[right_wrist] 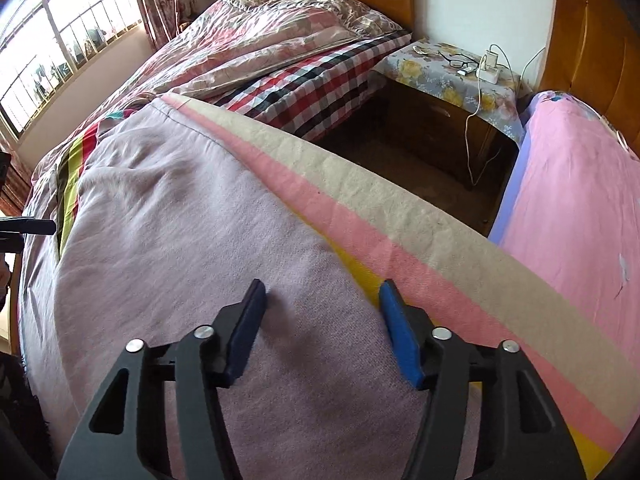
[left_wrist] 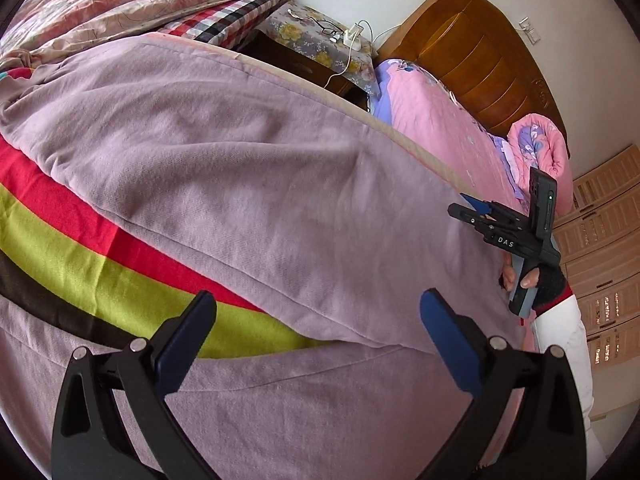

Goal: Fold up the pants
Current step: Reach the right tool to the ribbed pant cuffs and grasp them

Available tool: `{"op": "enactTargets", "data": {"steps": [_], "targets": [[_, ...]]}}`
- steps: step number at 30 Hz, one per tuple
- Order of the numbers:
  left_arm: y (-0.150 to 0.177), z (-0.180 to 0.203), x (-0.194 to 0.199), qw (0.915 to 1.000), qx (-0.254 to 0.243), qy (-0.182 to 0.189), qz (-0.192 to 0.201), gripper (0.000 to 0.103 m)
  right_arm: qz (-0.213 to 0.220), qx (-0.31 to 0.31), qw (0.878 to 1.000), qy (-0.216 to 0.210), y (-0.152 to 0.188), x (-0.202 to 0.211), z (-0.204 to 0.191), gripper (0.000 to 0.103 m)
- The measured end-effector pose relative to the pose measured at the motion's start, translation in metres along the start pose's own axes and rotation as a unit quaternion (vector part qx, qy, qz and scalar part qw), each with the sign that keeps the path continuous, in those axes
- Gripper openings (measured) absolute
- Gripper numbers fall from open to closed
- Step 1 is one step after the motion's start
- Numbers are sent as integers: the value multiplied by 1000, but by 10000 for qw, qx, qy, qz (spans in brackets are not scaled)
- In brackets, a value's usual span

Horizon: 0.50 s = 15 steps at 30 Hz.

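Pants (left_wrist: 280,184) flat on bed | my left claw (left_wrist: 318,332) wide open, right claw (right_wrist: 322,312) half-open, both empty | risk: pinching striped blanket (right_wrist: 360,216) too

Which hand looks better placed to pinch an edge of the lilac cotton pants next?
Probably right. The right tool hovers with its jaws part open at the border of the lilac cotton pants, beside the striped blanket. The left tool, spread wide, straddles a broad stretch of fabric.

Pale lilac pants (left_wrist: 248,184), red, lime and brown striped blanket (left_wrist: 80,248), pink sheet (right_wrist: 580,208), red-black checked sheet (right_wrist: 304,84), blue gripper pads (right_wrist: 400,340).
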<state>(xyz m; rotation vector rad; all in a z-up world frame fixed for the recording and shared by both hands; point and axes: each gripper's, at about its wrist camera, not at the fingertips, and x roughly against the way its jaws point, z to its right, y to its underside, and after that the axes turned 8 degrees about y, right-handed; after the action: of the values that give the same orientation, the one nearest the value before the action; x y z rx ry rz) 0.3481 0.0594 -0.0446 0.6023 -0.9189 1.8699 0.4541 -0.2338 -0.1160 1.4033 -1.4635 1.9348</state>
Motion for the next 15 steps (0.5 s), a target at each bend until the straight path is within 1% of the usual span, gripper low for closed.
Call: {"op": "enactTargets", "data": {"steps": [1, 2, 5, 7, 9, 11, 12, 13, 14, 15], "targets": [[-2, 1, -1, 10000, 64, 62, -27, 101, 124, 137, 9997, 173, 2, 7, -8, 26], [-5, 2, -2, 9998, 114, 132, -47, 101, 224, 276, 9989, 321, 5, 15, -18, 23], [-10, 6, 1, 9989, 277, 369, -12, 101, 648, 546, 9923, 900, 16, 54, -59, 20], [-9, 6, 12, 9976, 411, 554, 93, 101, 1003, 751, 9840, 1267, 34, 89, -97, 19], [-2, 7, 31, 9961, 461, 673, 324, 101, 1353, 979, 9738, 1542, 64, 125, -145, 19], [12, 10, 53, 9949, 366, 775, 541, 101, 1623, 1174, 9611, 1904, 103, 155, -197, 19], [24, 10, 62, 9946, 288, 791, 608, 101, 1650, 1210, 9576, 2029, 124, 164, -221, 19], [35, 11, 68, 9948, 203, 776, 632, 101, 1590, 1168, 9575, 2105, 144, 167, -242, 19], [44, 11, 71, 9955, 116, 721, 608, 101, 1501, 1012, 9597, 2151, 163, 167, -256, 19], [55, 9, 72, 9964, 49, 639, 547, 101, 1403, 705, 9650, 2101, 181, 166, -265, 19]]}}
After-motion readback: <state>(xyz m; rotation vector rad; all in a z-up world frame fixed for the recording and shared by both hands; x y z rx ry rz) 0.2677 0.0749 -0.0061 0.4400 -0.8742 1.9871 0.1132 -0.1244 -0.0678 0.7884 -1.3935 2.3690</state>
